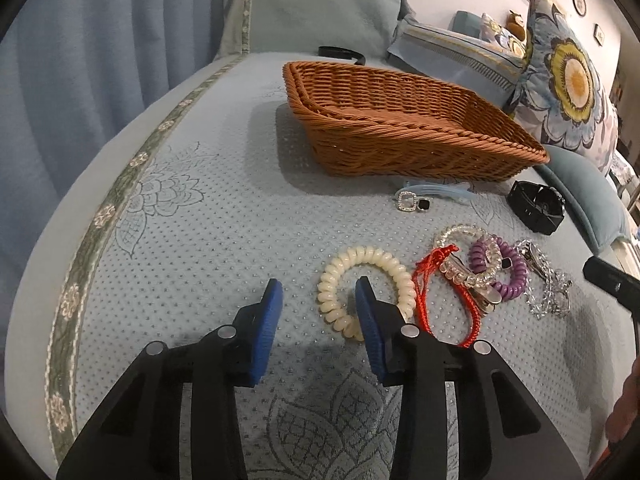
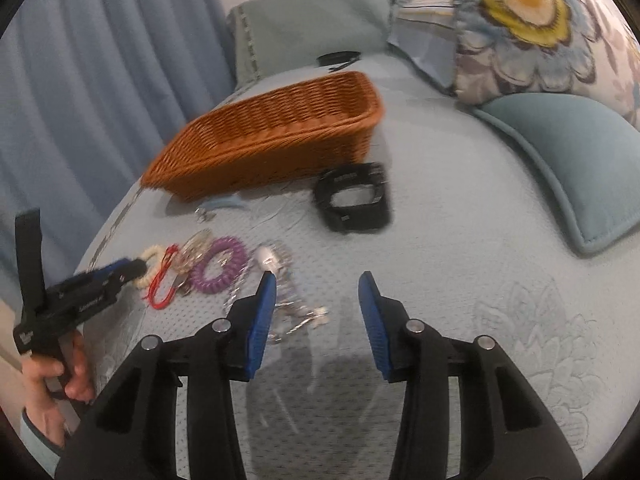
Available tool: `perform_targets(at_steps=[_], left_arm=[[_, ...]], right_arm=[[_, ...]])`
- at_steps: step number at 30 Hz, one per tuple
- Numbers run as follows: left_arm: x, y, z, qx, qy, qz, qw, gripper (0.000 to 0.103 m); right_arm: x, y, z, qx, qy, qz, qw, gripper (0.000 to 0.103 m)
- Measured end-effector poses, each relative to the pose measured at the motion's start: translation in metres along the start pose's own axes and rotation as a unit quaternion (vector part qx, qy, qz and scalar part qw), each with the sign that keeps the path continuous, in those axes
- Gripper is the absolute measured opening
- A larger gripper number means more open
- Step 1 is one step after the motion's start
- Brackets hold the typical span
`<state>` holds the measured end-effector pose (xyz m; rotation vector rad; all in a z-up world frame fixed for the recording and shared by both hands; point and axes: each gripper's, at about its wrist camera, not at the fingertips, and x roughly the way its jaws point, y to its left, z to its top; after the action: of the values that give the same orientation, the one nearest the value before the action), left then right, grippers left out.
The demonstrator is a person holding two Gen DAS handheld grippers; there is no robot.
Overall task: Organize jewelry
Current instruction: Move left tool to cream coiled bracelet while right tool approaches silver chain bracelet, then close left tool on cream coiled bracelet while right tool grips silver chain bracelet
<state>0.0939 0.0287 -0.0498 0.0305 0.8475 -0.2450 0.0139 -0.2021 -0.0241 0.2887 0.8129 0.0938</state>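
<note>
A brown wicker basket (image 1: 400, 120) stands empty on the bed; it also shows in the right wrist view (image 2: 280, 136). My left gripper (image 1: 318, 294) is open, its right finger inside the cream spiral bracelet (image 1: 384, 264). Beside it lie a red cord bracelet (image 1: 424, 280), a clear bead bracelet (image 1: 460, 236), a purple spiral bracelet (image 1: 516, 276), a silver chain (image 1: 552, 292), a jewelled clip (image 1: 412, 202) and a black watch (image 1: 536, 204). My right gripper (image 2: 318, 292) is open above the bedspread, its left finger over the silver chain (image 2: 288, 304).
A teal cushion (image 2: 560, 152) and a floral pillow (image 2: 540, 20) lie at the right. A blue curtain (image 1: 80, 60) hangs at the left past the bed's edge. A black strap (image 1: 340, 53) lies behind the basket.
</note>
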Motion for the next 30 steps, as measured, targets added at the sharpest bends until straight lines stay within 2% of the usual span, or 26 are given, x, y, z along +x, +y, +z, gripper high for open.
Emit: perform_targets(at_steps=[3,10,11,12,13,18,23,26,27,28,29,30], left_arm=[[0.000,-0.001,0.000,0.001,-0.001,0.003,1.0000,0.036],[0.001,-0.001,0.000,0.003,-0.001,0.004,1.0000,0.036],[0.000,-0.002,0.000,0.003,-0.001,0.004,1.0000,0.036],[0.001,-0.002,0.000,0.003,-0.002,0.004,1.0000,0.036],[0.000,-0.002,0.000,0.002,-0.002,0.004,1.0000,0.035],[0.000,0.002,0.001,-0.006,-0.004,0.003,1.0000,0.023],[0.001,0.003,0.001,-0.005,-0.004,0.004,1.0000,0.020],[0.001,0.003,0.001,-0.006,-0.004,0.004,1.0000,0.020],[0.000,0.002,0.001,-0.006,-0.004,0.003,1.0000,0.020],[0.001,0.003,0.001,-0.007,-0.004,0.002,1.0000,0.020],[0.001,0.003,0.001,-0.007,-0.004,0.002,1.0000,0.020],[0.001,0.002,0.001,-0.007,-0.004,0.001,1.0000,0.020]], right_arm=[[0.006,0.009,-0.004,-0.022,0.009,-0.014,1.000,0.040],[0.017,0.016,-0.011,-0.037,0.032,0.002,0.999,0.039],[0.017,0.018,-0.013,-0.044,0.036,0.004,0.998,0.032],[0.017,0.020,-0.014,-0.050,0.039,0.002,0.998,0.014],[0.015,0.021,-0.016,-0.059,0.041,0.001,0.997,0.004],[0.001,0.010,-0.020,-0.055,0.034,0.002,0.998,0.001],[-0.013,-0.002,-0.014,-0.031,0.012,0.008,0.999,0.001],[-0.008,-0.004,-0.010,-0.006,0.023,0.052,0.998,0.006],[-0.005,-0.002,-0.011,-0.006,0.029,0.050,0.998,0.019],[-0.003,0.001,-0.012,-0.010,0.028,0.044,0.999,0.041],[-0.002,0.005,-0.014,-0.016,0.021,0.034,0.999,0.050],[-0.002,0.010,-0.016,-0.021,0.016,0.031,0.999,0.053]])
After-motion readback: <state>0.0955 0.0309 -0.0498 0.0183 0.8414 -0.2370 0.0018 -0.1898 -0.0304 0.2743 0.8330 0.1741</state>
